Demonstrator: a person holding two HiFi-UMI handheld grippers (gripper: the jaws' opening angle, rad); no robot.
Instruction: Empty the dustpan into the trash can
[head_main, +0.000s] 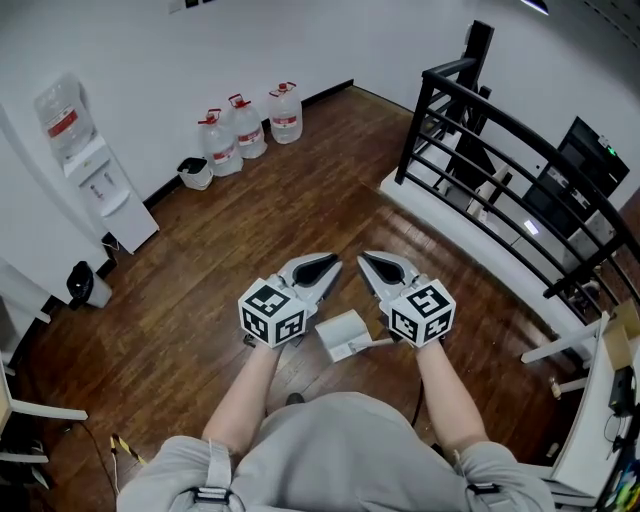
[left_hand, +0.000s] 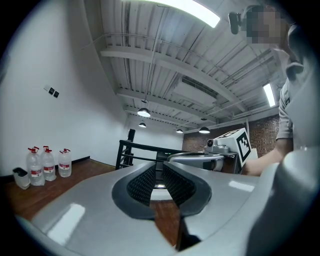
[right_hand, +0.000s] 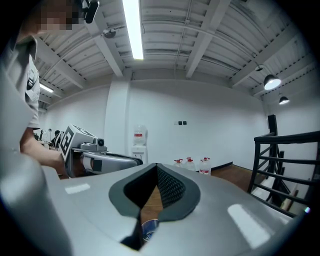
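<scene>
Both grippers level in front of the person, neither holding anything. Left gripper (head_main: 328, 266): jaws all but closed, a bare slit, nothing in it. Right gripper (head_main: 372, 263): jaws fully together, empty. On the floor (head_main: 300, 205) directly beneath and between them lies a pale, flat, squarish thing, which I take for the dustpan (head_main: 343, 333). A thin stub sticks out toward the right gripper's side, probably the handle, though it is too small to be sure. Contents not visible. Judged light, stiff plastic with a smooth skin; closed pads could slide on it. Best hold is likely the handle, close to the pan body, with the pan kept level so nothing spills on the way. Floor is dark, glossy wood planks. Well beyond the dustpan, at the white wall, sits a small dark trash can (head_main: 196, 173) with a pale liner, just beside three water bottles (head_main: 245, 128). Left of those stands a white dispenser (head_main: 95, 170), and a second dark bin-like thing (head_main: 88, 285) sits near its foot. Right of the dustpan runs a black railing (head_main: 480, 170). A fair walk to the trash can, by my reckoning.
</scene>
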